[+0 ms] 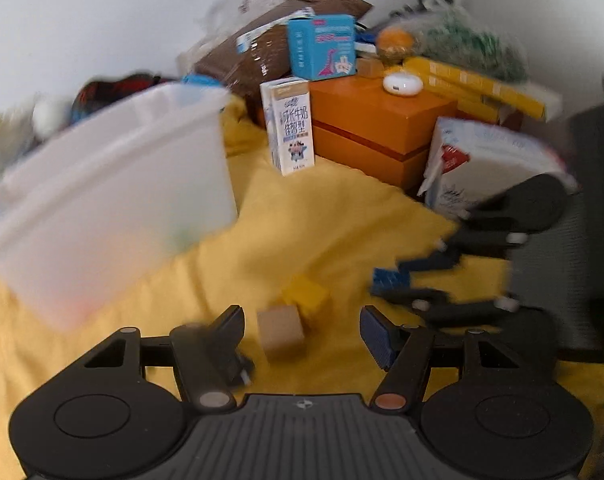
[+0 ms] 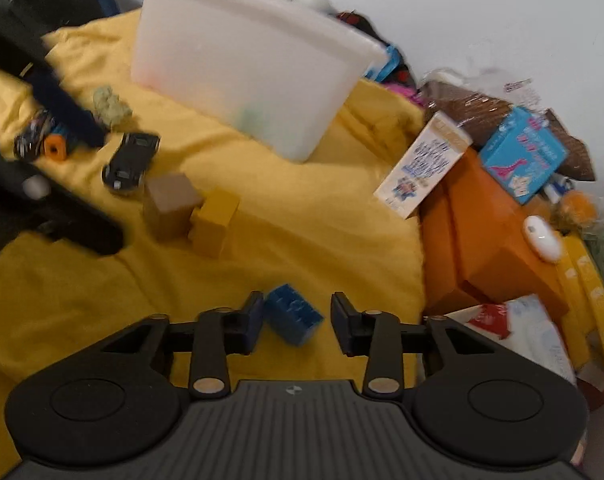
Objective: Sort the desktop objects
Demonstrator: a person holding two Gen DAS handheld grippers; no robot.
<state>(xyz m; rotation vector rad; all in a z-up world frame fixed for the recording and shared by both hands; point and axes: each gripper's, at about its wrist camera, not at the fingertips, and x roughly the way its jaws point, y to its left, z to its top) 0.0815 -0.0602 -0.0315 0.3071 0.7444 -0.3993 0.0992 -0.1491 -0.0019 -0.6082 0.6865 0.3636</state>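
Observation:
A blue toy brick (image 2: 294, 314) lies on the yellow cloth (image 2: 321, 208) between the fingers of my right gripper (image 2: 298, 308). The left pad touches it and a small gap shows at the right pad, so the gripper is open. In the left wrist view my left gripper (image 1: 302, 326) stands open over the cloth, with a tan wooden block (image 1: 280, 334) between its fingers and untouched. A yellow block (image 1: 305, 296) sits just beyond it. The right gripper (image 1: 393, 280) and the blue brick (image 1: 389, 280) show at the right of that view.
A translucent white bin (image 2: 242, 64) stands at the back. A black toy car (image 2: 130, 160), an orange piece (image 2: 56, 148) and a greenish lump (image 2: 110, 106) lie to the left. A milk carton (image 1: 290, 128), orange box (image 1: 381, 120), blue carton (image 1: 321, 46) and tissue pack (image 1: 481, 160) crowd the right.

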